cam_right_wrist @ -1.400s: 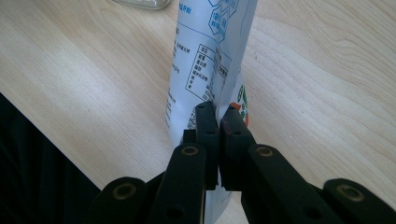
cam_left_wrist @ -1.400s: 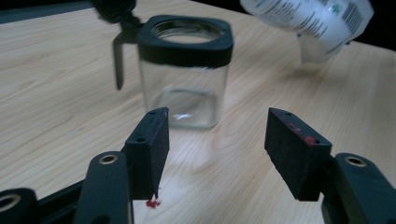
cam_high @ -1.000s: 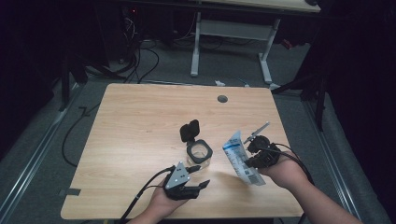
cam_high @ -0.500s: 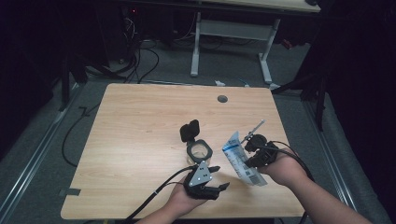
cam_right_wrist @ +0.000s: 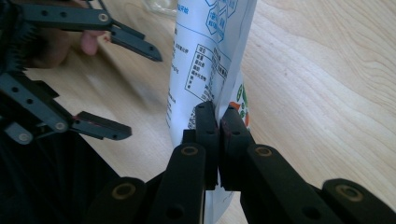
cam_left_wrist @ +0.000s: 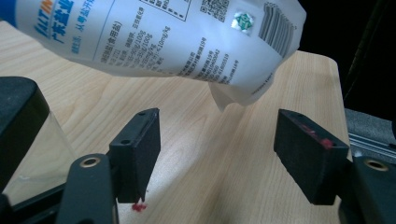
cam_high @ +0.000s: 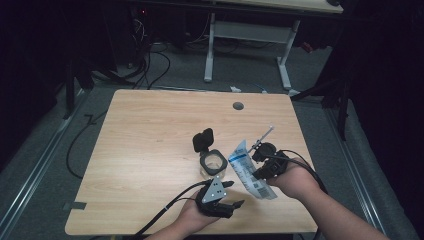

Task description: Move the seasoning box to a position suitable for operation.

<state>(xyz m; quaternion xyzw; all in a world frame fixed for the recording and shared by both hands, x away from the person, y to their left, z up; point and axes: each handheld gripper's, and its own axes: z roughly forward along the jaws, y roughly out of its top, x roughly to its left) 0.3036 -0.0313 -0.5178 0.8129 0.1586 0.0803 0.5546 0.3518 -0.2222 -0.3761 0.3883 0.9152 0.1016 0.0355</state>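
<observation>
Right claw (cam_high: 264,161) clamped on the edge of a white printed pouch (cam_high: 248,171), pads pinching the film; the pouch hangs tilted above the wooden worktop (cam_high: 150,135), near the front right corner. Left claw (cam_high: 231,194) has just been opening, its jaws wide apart with nothing between them, just below and beside the pouch's lower end. A clear jar (cam_high: 212,164) with black flip lid stands on the worktop just left of the pouch.

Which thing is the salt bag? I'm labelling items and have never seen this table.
On the light wooden table, look near the front right edge, right of the clear round jar with a black flip lid. The white plastic bag with blue print is pinched by the right gripper, the one soft, printed item here.
</observation>
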